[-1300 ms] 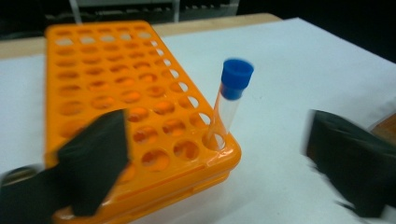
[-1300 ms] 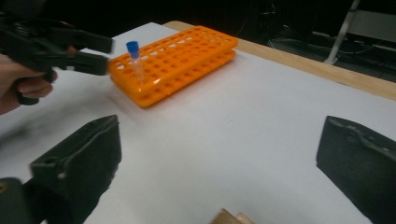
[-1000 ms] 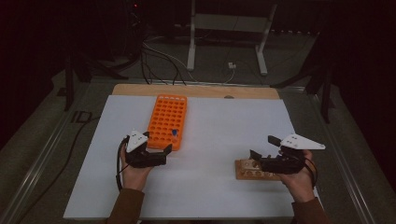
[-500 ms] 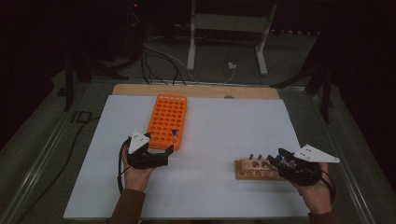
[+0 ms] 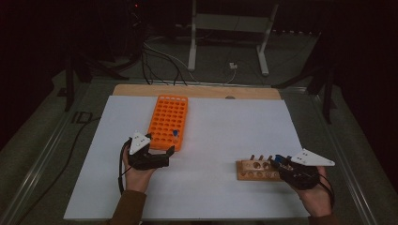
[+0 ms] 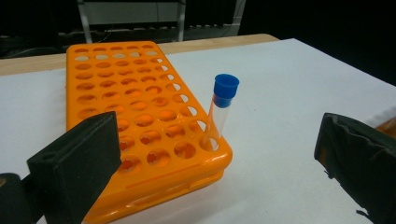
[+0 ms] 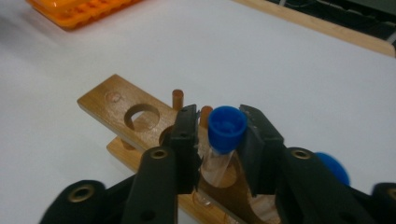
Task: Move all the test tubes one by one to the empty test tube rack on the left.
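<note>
- Nearest, at the table's front edge, the right gripper sits in the person's right hand; seen along its own view, its two black jaws are pinching a clear test tube with a blue cap just under the cap.
- That clear tube stands upright over the wooden test-tube rack with round holes and short pegs, its lower end at one of the holes; whether it is seated inside is hard to tell.
- Just right of the jaws, a second blue cap peeks out, partly hidden.
- Across the table, the left gripper is held in the person's left hand; its black jaws are spread wide and hold nothing.
- Just beyond those spread jaws lies the orange plastic tube tray with many round holes, its near end close to the left gripper.
- One more clear blue-capped tube stands in a hole at the tray's near right corner, leaning slightly.
- Both racks rest well apart on the white sheet covering the table.
- Farther back, a bare wooden strip edges the sheet.
- Beyond the table, white metal stand legs and loose cables sit on a dim floor.
</note>
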Motion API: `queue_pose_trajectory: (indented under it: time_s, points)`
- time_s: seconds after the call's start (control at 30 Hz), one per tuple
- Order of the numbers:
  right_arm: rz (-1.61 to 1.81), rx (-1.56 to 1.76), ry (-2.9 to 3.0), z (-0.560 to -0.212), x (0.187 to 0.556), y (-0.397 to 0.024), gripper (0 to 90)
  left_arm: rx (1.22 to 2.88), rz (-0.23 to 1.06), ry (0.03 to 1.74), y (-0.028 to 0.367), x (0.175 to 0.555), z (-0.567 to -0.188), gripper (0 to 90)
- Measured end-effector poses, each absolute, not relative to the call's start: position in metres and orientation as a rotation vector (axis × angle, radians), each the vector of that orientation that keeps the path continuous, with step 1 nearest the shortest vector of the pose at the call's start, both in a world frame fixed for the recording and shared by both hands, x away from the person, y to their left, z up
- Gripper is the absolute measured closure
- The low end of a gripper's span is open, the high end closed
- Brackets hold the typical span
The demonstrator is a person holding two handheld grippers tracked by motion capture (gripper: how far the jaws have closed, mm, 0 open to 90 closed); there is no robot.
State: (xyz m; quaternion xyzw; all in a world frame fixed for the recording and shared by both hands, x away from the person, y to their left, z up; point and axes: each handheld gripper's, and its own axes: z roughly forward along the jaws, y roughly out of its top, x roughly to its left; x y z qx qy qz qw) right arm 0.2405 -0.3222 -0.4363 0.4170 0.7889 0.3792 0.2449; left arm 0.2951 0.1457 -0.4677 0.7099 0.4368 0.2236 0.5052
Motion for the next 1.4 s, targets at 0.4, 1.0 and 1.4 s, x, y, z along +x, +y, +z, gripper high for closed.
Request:
queue_pose_trajectory:
  time_s: [0.4, 1.0, 1.4]
  points:
    - [1.049, 1.165, 2.159, -0.447, 0.240, -0.325, 76.5, 1.723, 0.537, 1.050, 0.145, 0.295, -0.469, 1.1]
    - [1.178, 1.171, 2.161, -0.409, 0.247, -0.335, 76.7, 1.737, 0.532, 1.043, 0.142, 0.295, -0.469, 1.1]
    - [1.285, 1.114, 2.143, -0.376, 0.259, -0.330, 76.8, 1.741, 0.532, 1.023, 0.137, 0.294, -0.467, 1.4]
